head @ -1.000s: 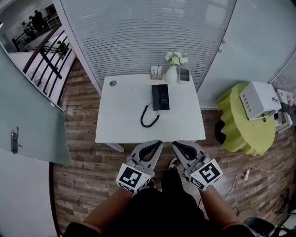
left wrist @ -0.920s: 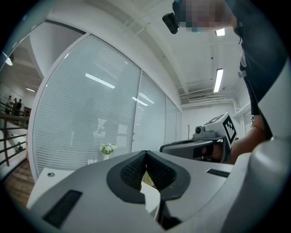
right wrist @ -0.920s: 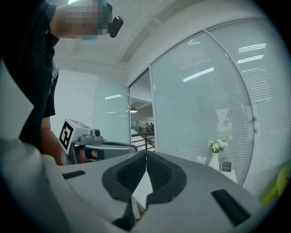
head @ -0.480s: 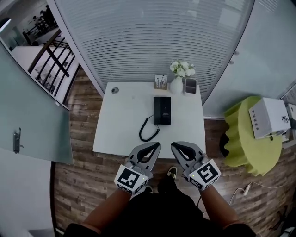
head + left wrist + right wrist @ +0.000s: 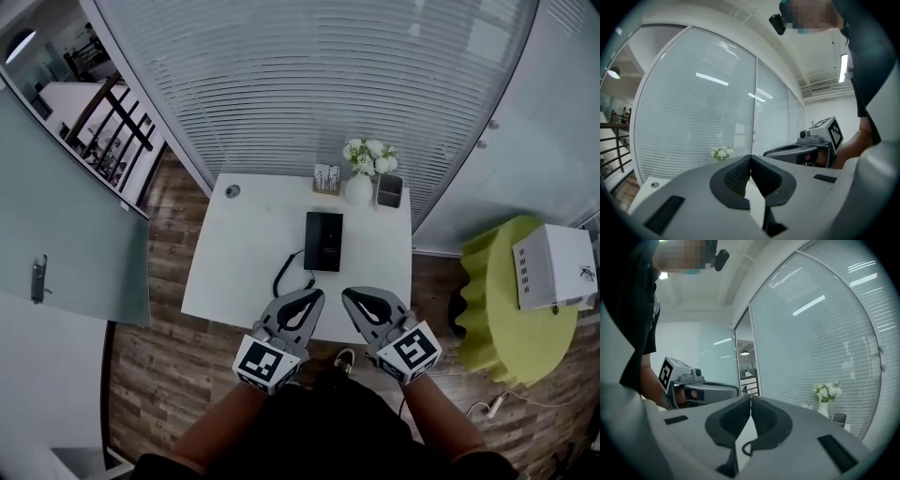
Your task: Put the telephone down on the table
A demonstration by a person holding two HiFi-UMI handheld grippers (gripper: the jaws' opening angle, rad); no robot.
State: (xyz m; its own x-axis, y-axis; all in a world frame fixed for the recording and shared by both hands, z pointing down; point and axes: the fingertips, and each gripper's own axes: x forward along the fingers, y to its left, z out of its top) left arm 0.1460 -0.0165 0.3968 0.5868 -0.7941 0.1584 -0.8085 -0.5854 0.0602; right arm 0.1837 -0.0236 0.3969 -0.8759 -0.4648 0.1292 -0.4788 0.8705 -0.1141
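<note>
- Left gripper [image 5: 313,293]: jaws closed, pads meeting at the tips, nothing between them. Held over the floor just short of the table's near edge.
- Right gripper [image 5: 350,292]: jaws likewise closed and empty. It sits just beside the left one, at its 3 o'clock.
- Telephone [image 5: 323,241]: black, lying flat on the white table [image 5: 234,272], at 12 o'clock from both grippers and apart from them.
- Cord [image 5: 284,277]: black, curls on the tabletop at the telephone's 7 o'clock.
- Far table edge: white vase [image 5: 359,188] of pale flowers at the telephone's 1 o'clock, a dark cup [image 5: 389,191] touching or just beside it at its 3 o'clock, a small card stand [image 5: 326,178] at its 9 o'clock.
- Green stool [image 5: 502,309] at the table's 3 o'clock carries a white box [image 5: 553,267].
</note>
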